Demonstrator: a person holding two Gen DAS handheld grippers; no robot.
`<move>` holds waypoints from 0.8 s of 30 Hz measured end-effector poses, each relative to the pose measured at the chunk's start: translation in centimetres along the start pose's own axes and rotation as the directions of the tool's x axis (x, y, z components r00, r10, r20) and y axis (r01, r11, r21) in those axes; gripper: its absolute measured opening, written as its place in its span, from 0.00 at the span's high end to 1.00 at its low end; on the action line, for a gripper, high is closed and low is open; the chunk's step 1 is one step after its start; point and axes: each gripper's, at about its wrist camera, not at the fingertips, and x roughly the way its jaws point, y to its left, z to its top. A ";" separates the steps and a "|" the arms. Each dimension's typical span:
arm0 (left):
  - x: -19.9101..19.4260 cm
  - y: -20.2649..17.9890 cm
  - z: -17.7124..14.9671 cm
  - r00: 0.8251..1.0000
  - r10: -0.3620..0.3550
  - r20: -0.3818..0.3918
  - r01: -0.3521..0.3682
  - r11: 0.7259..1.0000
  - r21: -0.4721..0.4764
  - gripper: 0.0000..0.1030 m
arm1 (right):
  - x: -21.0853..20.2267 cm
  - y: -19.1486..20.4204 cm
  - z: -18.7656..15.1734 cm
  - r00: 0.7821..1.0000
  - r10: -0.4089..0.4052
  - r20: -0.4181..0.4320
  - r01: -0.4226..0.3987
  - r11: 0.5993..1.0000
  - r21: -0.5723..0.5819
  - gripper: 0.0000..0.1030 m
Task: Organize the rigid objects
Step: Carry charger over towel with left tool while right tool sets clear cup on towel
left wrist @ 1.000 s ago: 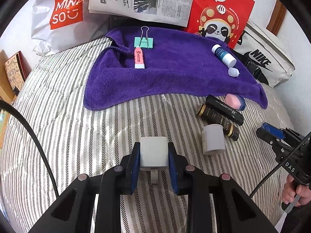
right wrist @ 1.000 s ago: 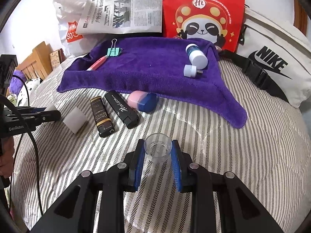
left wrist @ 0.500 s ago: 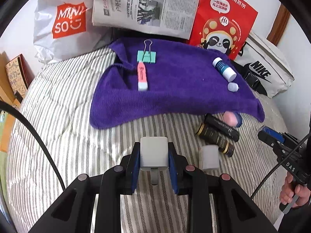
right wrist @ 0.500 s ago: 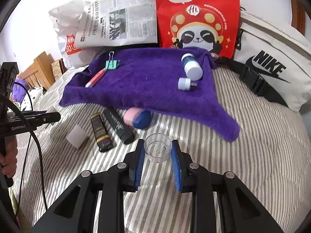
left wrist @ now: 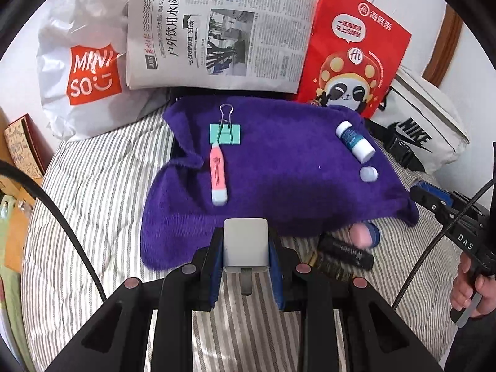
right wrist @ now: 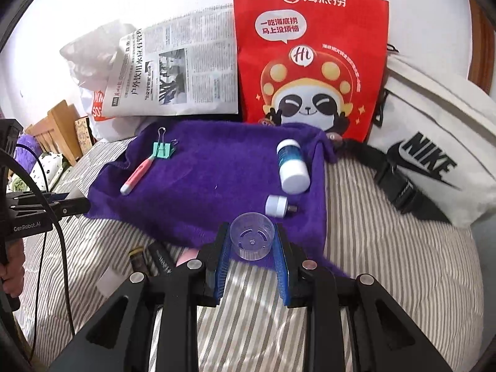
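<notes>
Purple towel (left wrist: pixel 279 179) lies ahead; my left gripper (left wrist: pixel 245 257) clamps a white plug-in charger cube (left wrist: pixel 245 245), my right gripper (right wrist: pixel 251 248) a clear plastic cup (right wrist: pixel 251 239).

Fuzzy purple cloth towel (left wrist: pixel 279 167) over matt striped quilted bedding (left wrist: pixel 93 204), smooth clear plastic cup (right wrist: pixel 251 239), matt grey plastic charger block (left wrist: pixel 245 245), glossy red paper bag (right wrist: pixel 310 62).

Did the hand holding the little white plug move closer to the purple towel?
Yes. The left gripper, shut on the white plug, moved forward: its tips now overlap the purple towel edge, where striped bedding showed between them before.
</notes>
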 end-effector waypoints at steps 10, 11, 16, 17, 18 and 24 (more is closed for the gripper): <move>1.5 -0.2 2.9 1.000 -0.014 0.016 0.014 1.000 0.004 0.76 | 3.1 -1.2 1.2 0.998 0.002 -0.065 -0.001 1.000 0.014 0.74; 1.7 -0.1 2.9 1.000 -0.015 0.014 0.015 1.000 0.003 0.76 | 3.5 -1.3 1.2 0.997 0.001 -0.075 0.000 1.000 0.014 0.74; 2.5 -0.3 3.1 0.999 -0.032 0.004 0.032 0.999 -0.004 0.76 | 6.0 -1.6 1.6 0.989 0.019 -0.144 -0.015 0.999 0.034 0.74; 2.6 -0.3 3.0 0.999 -0.035 0.003 0.035 0.999 -0.005 0.76 | 6.4 -1.6 1.5 0.987 0.023 -0.158 -0.018 0.999 0.035 0.74; 2.8 -0.3 3.0 0.999 -0.039 0.001 0.039 0.999 -0.007 0.76 | 6.9 -1.5 1.6 0.984 0.025 -0.175 -0.019 0.999 0.034 0.74; 3.2 -0.4 2.8 0.999 -0.054 -0.006 0.054 0.999 -0.004 0.76 | 8.7 -1.2 1.5 0.966 0.003 -0.258 0.001 1.000 0.016 0.74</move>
